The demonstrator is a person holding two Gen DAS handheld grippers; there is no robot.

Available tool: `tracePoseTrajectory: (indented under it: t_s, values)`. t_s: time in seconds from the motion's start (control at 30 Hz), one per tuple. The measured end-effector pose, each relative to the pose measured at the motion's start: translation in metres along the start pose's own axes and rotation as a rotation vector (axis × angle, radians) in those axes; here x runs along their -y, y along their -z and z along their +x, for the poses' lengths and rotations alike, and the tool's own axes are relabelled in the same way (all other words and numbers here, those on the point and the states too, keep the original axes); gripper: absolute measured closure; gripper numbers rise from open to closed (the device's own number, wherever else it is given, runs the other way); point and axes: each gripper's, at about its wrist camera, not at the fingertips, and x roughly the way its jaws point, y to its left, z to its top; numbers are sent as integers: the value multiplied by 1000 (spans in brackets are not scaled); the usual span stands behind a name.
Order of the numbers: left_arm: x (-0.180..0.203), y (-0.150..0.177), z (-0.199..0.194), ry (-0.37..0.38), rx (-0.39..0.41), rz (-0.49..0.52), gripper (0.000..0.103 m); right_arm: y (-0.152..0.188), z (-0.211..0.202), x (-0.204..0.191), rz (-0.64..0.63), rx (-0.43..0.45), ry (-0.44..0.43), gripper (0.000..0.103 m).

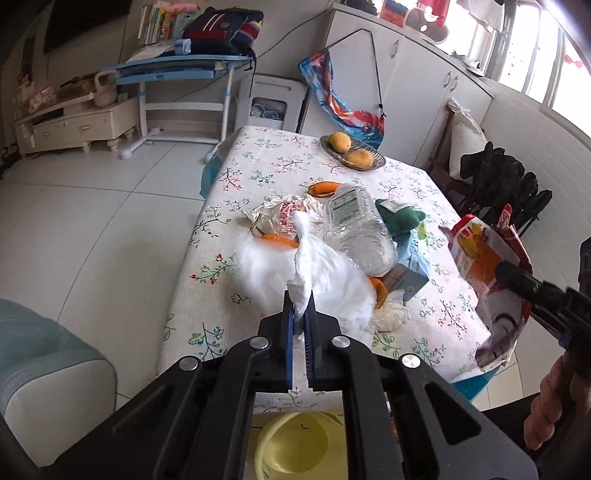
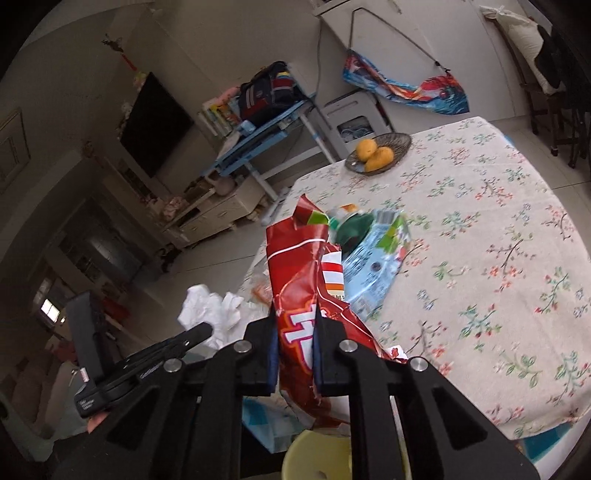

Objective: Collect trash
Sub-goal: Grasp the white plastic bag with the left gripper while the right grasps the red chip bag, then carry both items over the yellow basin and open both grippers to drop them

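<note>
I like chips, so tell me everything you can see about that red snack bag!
The red snack bag is a crinkled, shiny foil-like packet with white lettering, a white-and-orange panel and a torn-open top. The right hand-held gripper is shut on its lower part, holding it upright near the near edge of the floral table, above a yellow bin. Its inside looks white in the left wrist view.

The floor (image 1: 92,206) is laid with pale tiles. A blue desk (image 1: 173,66) is set against the far wall, with books (image 1: 155,22) and a dark bag (image 1: 221,29) piled on it. A cream cabinet (image 1: 74,125) is placed beside it, under a dark screen (image 2: 155,125). White cupboards (image 1: 406,74) are lined up on the right, and daylight is let in through windows (image 1: 535,62). A pale sofa (image 1: 44,369) is seen nearby.
</note>
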Motion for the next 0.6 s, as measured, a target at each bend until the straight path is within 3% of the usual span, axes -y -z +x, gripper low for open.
tracePoseTrajectory:
  t_s: [0.23,0.4,0.6]
  values:
    - [-4,9,-12,8,12,4,97,51,13,-27,-73,-180,-64,88]
    - [-1,15,-22,19,28,26,97,87,35,-34,-85,-327,-35,88]
    - [1,23,-34,38,46,38,98,101,50,-32,-71,-408,3,84]
